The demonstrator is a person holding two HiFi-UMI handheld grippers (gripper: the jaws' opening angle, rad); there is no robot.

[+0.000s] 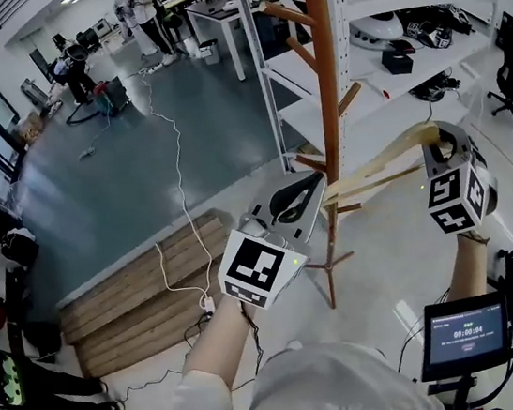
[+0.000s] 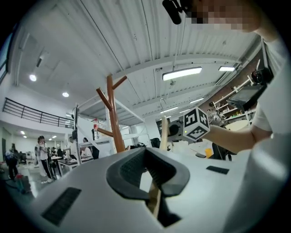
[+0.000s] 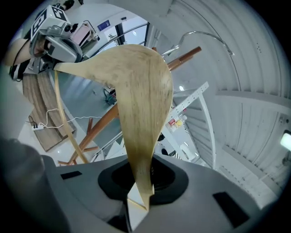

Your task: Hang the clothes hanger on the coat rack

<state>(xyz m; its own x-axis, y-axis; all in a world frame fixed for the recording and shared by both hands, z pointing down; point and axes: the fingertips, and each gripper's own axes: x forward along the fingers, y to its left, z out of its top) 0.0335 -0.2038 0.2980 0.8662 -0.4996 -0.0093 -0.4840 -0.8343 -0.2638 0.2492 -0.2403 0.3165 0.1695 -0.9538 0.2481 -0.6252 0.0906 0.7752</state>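
- Peeking past a grey shirt (image 1: 330, 393) and a small timer screen (image 1: 466, 331) at the near edge of the head view, then looking out to the two tools.
- Clamping hard with the left gripper (image 1: 308, 200) on one tip of the wooden hanger (image 1: 379, 165), pinching the pale wood deep in the throat of the jaws, going by the left gripper view.
- Clamping just as hard with the right gripper (image 1: 435, 141) on the opposite tip, biting flat onto the broad wooden arm.
- Holding the hanger up in the air, with its long axis stretching straight from one gripper to the other and the thin lower bar running just beneath.
- Facing the coat rack (image 1: 324, 67) beyond the hanger, with the pole crossing behind it between the two grippers, nearer the left one than the right.
- Catching the wire hook (image 3: 204, 35) in the right gripper view, arching off the hanger's crown away from that gripper and toward the rack's brown pegs (image 1: 289, 17).
- Judging this as carrying, not yet hanging, with the hook seemingly touching no peg.
- Calling next for a push away from both grippers toward the pole, hook leading, then a drop over a peg.
- Risking a knock of wood on the pole if tipping.
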